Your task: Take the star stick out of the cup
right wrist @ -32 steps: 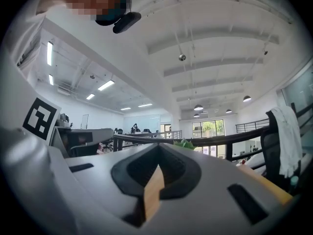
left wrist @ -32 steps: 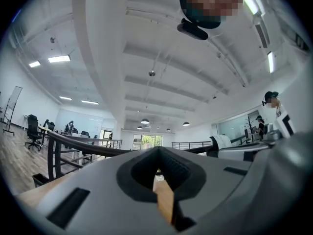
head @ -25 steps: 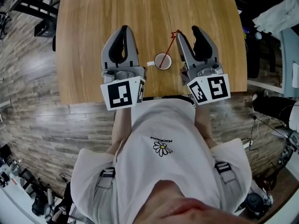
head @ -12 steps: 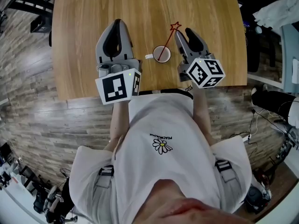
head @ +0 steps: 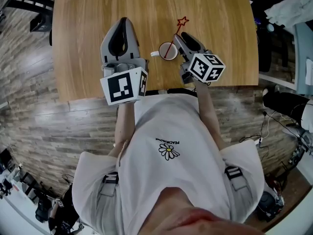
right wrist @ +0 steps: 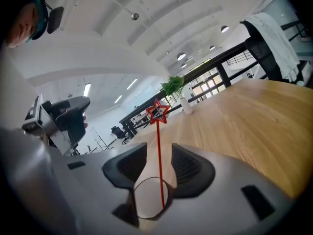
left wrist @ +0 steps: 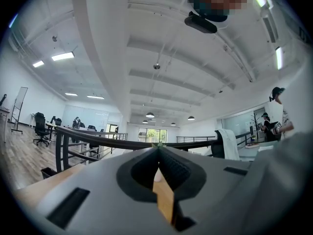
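Right gripper view, near→far: white cup (right wrist: 149, 197) just under jaws, star stick (right wrist: 158, 146) standing in it, shaft rising thru gap. Right gripper (right wrist: 159, 155) jaws apart, closing, pads not yet on shaft; prob. lined up either side for pinch. Left gripper (head: 123, 22) jaws together, nothing btwn, over table (head: 88, 13) left of cup, likely kept clear of work. Star tip farthest, beyond jaw tips.

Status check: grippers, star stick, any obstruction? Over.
Left gripper shut, empty, left of the cup. Right gripper closing, jaws astride star stick, not yet pinching. Stick leaning in white cup. Nothing seen blocking it.
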Demonstrator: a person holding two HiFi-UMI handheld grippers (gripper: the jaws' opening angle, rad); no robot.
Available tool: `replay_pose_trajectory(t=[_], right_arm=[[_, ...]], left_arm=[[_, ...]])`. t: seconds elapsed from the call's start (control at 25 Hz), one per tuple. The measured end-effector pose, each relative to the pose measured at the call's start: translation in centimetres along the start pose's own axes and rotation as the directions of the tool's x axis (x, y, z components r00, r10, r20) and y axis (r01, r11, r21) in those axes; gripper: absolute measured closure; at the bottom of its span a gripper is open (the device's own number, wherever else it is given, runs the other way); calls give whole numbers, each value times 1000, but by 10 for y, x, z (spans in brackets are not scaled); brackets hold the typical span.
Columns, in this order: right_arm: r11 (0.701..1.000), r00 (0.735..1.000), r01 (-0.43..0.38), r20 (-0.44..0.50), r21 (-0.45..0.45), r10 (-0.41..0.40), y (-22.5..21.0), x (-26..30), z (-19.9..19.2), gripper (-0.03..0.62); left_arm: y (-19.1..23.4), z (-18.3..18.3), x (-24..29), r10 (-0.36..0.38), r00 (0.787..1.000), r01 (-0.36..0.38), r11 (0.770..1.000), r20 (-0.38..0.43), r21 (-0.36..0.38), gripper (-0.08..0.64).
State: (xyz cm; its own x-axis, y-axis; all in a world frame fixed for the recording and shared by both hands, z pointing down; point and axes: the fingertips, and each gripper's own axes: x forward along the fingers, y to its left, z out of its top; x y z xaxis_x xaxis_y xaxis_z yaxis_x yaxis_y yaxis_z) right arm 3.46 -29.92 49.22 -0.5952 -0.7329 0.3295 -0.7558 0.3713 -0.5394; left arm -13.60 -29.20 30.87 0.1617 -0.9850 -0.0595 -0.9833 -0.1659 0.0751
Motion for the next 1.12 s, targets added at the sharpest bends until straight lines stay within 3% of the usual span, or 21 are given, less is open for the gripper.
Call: replay_pose_trajectory(t=[0.48, 0.56, 0.68, 1.12], right_arm=[[998, 996, 13, -90, -69, -19, 2, 15, -26, 476], [997, 996, 19, -91, -75, -25, 3, 16, -26, 491], [995, 995, 35, -85, -95, -43, 2, 14, -25, 565], [997, 998, 33, -45, -74, -36, 5, 11, -16, 574]], left_arm=[[15, 1, -9, 54, 999, -54, 999, -2, 4, 545], [16, 0, -10, 57, 998, -57, 998, -4, 7, 545], [17, -2, -11, 66, 998, -66, 998, -11, -12, 545], [22, -6, -15, 75, 997, -75, 997, -19, -9, 545]])
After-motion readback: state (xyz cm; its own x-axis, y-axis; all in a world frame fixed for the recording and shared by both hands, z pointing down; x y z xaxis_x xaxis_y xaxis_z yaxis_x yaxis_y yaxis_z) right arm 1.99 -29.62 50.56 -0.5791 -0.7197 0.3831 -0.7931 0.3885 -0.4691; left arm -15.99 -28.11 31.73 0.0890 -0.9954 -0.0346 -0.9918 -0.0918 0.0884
